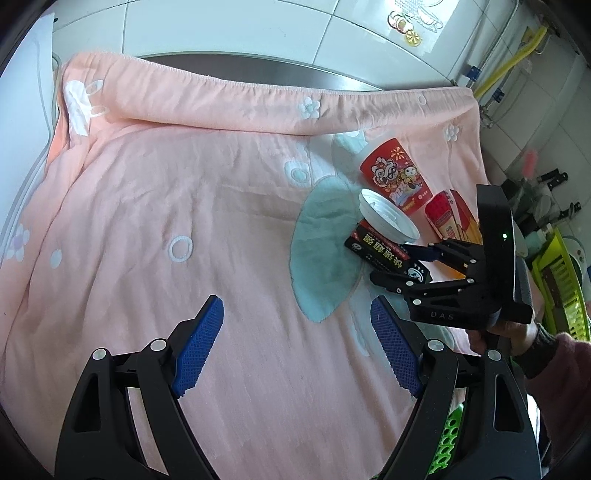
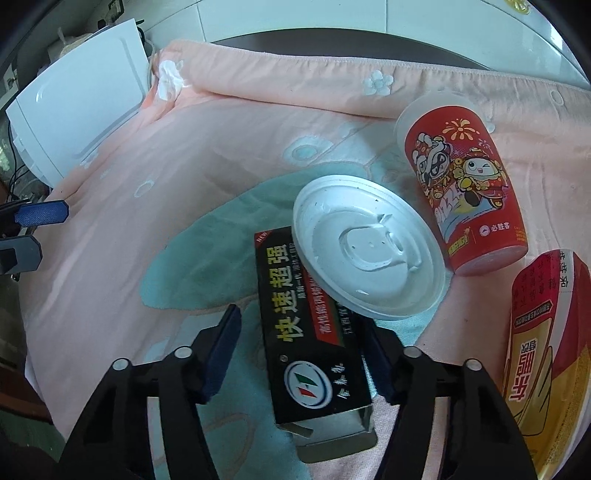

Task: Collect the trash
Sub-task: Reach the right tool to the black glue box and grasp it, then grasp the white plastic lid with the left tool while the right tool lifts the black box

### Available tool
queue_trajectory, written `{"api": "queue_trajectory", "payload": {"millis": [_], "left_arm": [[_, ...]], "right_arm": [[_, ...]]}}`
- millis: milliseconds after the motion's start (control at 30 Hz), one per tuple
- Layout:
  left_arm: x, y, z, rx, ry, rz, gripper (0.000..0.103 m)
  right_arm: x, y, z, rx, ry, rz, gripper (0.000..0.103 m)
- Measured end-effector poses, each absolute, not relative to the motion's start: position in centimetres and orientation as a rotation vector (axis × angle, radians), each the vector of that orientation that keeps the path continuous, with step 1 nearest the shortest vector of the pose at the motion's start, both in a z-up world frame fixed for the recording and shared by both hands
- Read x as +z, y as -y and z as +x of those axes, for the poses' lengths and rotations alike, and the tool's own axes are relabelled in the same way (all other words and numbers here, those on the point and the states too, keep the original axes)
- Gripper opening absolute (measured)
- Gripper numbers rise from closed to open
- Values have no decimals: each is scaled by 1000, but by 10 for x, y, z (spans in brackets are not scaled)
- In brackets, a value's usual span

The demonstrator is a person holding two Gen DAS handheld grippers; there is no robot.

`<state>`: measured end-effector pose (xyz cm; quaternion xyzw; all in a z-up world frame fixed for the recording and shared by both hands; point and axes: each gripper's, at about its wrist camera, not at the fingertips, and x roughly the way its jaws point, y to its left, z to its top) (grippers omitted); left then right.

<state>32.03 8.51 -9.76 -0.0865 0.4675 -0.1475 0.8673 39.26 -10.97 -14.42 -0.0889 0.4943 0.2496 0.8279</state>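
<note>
Right claw (image 2: 299, 354) gapes around the black box (image 2: 310, 343) without gripping, near the tabletop's right edge; left claw (image 1: 297, 345) wide open, empty.

A: Surface? Pink towel (image 1: 166, 229) with white flowers and a teal patch, spread over a steel-rimmed table (image 1: 258, 66).
B: Behind? White tiled wall (image 1: 229, 22), fruit sticker (image 1: 410, 22) top right.
A: Right side? Yellow hose (image 1: 517, 55) along wall, green slatted rack (image 1: 561, 280).
B: Left? White board (image 2: 77, 122) leaning beside towel. Daylight, even, soft.
</note>
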Motion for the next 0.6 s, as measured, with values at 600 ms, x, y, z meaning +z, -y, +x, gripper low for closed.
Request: {"api": "queue_trajectory", "payload": {"millis": [600], "left_arm": [[-107,-10,400,-450,-1002,-128,72]], "right_arm": [[-117,143,304,530,-1018,-115,46]]}}
